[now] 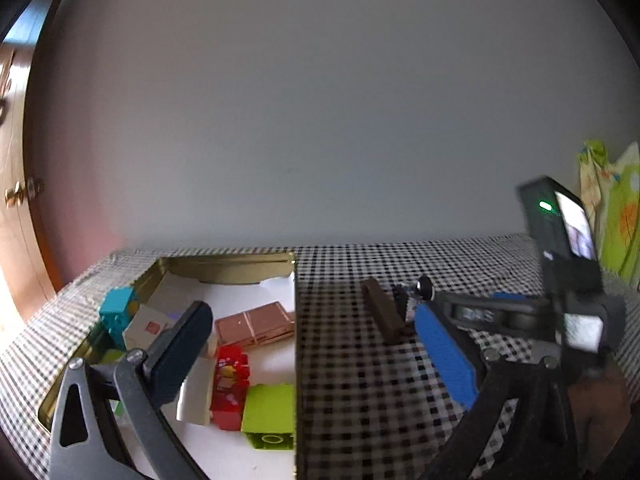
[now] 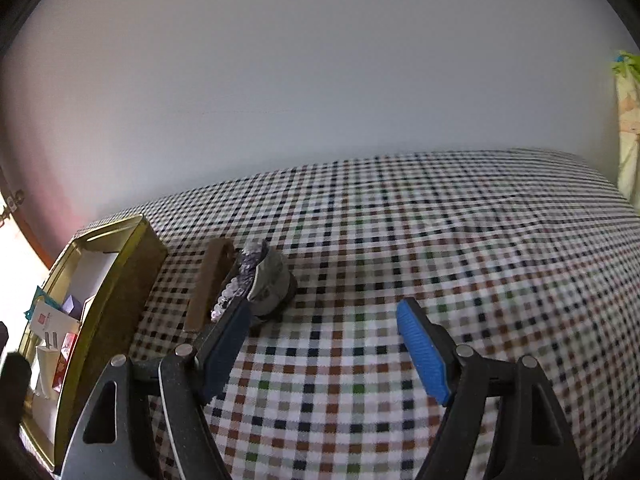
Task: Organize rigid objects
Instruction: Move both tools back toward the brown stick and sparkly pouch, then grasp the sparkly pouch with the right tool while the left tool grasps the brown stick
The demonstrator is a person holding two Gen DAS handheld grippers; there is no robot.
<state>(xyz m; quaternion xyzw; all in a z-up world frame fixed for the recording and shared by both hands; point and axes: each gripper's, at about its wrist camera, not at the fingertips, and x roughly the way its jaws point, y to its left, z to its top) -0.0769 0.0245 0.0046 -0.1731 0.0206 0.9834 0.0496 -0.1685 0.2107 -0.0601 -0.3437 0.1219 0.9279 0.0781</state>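
Note:
A gold tin (image 1: 228,265) with a white lining stands at the left on the checked tablecloth (image 2: 440,240). It holds a teal block (image 1: 116,312), a red block (image 1: 230,384), a lime brick (image 1: 270,410), a copper-brown flat case (image 1: 256,324) and white cards. My left gripper (image 1: 312,310) hangs open over the tin's right edge with nothing between its fingers. A brown bar (image 2: 210,288), a beaded string (image 2: 234,284) and a small grey object (image 2: 272,284) lie just right of the tin (image 2: 116,288). My right gripper (image 2: 322,306) is open and holds nothing, its left fingertip beside the beads.
A white wall runs along the table's far edge. A green patterned bag (image 1: 616,220) stands at the far right, and a wooden door (image 1: 16,200) is at the left. The right gripper's body and lit screen (image 1: 572,232) rise at the right of the left wrist view.

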